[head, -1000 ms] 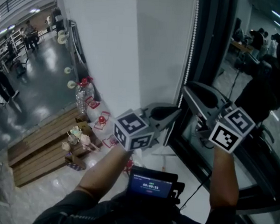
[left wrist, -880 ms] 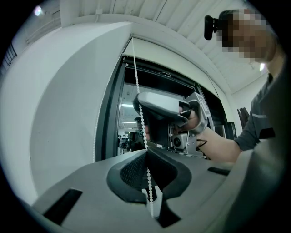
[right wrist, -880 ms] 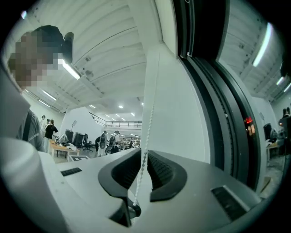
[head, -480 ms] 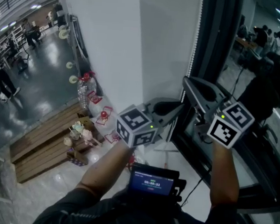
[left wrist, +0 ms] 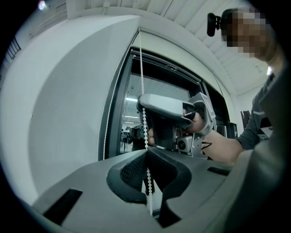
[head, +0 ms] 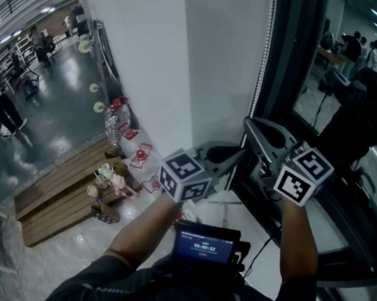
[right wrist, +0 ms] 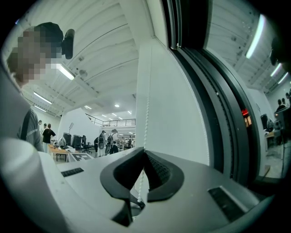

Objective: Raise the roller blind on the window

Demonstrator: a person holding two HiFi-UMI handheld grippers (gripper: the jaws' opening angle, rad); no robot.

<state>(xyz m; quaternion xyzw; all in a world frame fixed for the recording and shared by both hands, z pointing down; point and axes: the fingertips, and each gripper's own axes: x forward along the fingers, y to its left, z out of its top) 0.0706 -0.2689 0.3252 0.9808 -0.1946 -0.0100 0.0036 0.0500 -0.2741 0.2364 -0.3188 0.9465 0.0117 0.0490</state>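
Observation:
A white bead chain (head: 264, 55) hangs down the edge between the white wall and the dark window frame (head: 291, 64). My left gripper (head: 241, 153) points at the chain from the left. In the left gripper view its jaws are shut on one strand of the bead chain (left wrist: 142, 82), and a second strand (left wrist: 108, 118) hangs further left. My right gripper (head: 247, 123) sits just above the left one. In the right gripper view its jaws are shut on the bead chain (right wrist: 146, 104). I cannot make out the blind's fabric.
The white wall column (head: 156, 61) stands to the left of the chain, and the window glass (head: 347, 93) to the right reflects people. Far below lie a wooden pallet (head: 56, 195) and a water bottle (head: 113, 125). A small screen (head: 202, 247) sits at the person's chest.
Both grippers have sunk a little along the chain, and the right cube now sits lower in the head view.

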